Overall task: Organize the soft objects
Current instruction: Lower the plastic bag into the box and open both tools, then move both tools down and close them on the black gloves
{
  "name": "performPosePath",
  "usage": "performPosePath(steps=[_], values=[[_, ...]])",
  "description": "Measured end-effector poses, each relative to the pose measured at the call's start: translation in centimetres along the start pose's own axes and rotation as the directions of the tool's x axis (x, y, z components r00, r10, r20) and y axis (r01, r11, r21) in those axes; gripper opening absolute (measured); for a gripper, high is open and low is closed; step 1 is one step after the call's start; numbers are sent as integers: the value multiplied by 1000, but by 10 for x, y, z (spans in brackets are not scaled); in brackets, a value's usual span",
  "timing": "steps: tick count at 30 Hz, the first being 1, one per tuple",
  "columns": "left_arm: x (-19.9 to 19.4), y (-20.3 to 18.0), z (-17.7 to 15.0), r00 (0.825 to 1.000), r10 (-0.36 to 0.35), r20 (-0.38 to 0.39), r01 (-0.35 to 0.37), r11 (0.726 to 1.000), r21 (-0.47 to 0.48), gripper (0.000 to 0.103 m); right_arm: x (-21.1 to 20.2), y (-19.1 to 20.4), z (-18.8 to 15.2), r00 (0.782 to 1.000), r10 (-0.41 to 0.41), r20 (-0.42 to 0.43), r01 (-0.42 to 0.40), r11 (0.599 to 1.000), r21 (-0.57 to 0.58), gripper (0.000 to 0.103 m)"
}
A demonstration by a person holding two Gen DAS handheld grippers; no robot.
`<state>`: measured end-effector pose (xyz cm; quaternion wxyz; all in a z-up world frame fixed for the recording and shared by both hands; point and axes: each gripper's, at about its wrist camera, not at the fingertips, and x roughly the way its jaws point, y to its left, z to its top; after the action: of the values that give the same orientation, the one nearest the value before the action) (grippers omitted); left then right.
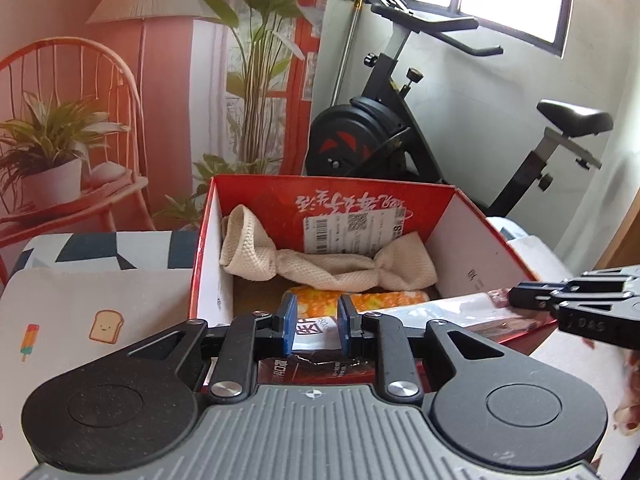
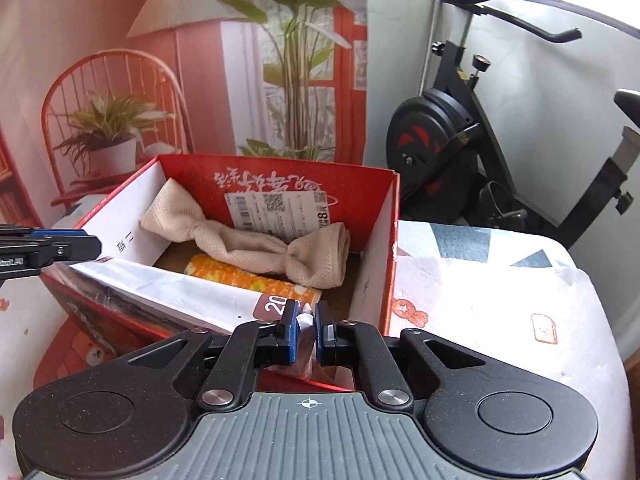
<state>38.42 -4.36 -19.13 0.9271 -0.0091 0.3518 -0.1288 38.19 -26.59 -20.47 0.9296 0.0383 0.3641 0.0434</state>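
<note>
Landmark: red cardboard box (image 1: 248, 216), open top, white inner side walls, shipping label on the inner far wall. It stands on a surface (image 1: 100, 292) under a pale cloth printed with toast and ice-lolly motifs.

Contents of box:
- cream waffle-weave towel (image 1: 328, 268), twisted in the middle into a bow shape, lying along the far wall, one end propped against the far-left corner
- orange and white patterned roll (image 1: 372, 300), lying on the box floor just in front of the towel, touching it or nearly so
- glossy white and dark red plastic packet (image 2: 168, 292), lying slanted across the near rim of the box, partly over the roll's end

Left gripper (image 1: 317, 322): at the near rim of the box, pointing down into it. Jaws part closed, blue pads on either side of the packet's near edge; pads look pressed on the film, so read as grasping the packet.

Right gripper (image 2: 306, 326): also at the near rim, toward the box's right wall. Jaws clenched on a crumpled fold of the packet's clear and white film, which shows squeezed in the narrow gap between the pads.

Each gripper's fingertips appear at the edge of the other's view, both level with the near rim.

Behind the box: black exercise bike (image 1: 400, 136) against a pale wall; to its left, a printed backdrop (image 1: 160, 80) showing chair, lamp and plants
</note>
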Motion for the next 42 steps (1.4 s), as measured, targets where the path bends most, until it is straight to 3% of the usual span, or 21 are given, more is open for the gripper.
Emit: performPosePath(steps=[3,6,10,15,21,30,37,42], values=[[-3,2,0,1000,-8,-5,8,1000,-4,24,-3,3,-2,1000,-15,5,15,1000,0,11],[-17,7,3,999,-41,30,42,999,-35,26,-18,4,-6,998,-24,61,24,1000,8,25],[-48,11,0,994,-42,97,45,999,-27,41,-54,8,-18,984,-19,178,18,1000,8,51],[-84,18,-18,990,-51,134,58,997,-49,46,-88,13,-39,968,-16,252,3,999,50,64],[-108,24,-62,994,-46,96,55,994,-93,46,-108,31,-82,969,6,247,-26,996,79,64],[-106,34,-121,998,-46,-40,38,981,-192,46,-109,69,-147,989,71,130,-81,994,70,64],[-96,30,-145,987,-95,-129,64,972,-225,46,-108,73,-156,991,86,107,-95,992,80,64],[-92,25,-154,981,-85,-176,47,977,-208,46,-104,72,-156,992,86,93,-95,991,92,64]])
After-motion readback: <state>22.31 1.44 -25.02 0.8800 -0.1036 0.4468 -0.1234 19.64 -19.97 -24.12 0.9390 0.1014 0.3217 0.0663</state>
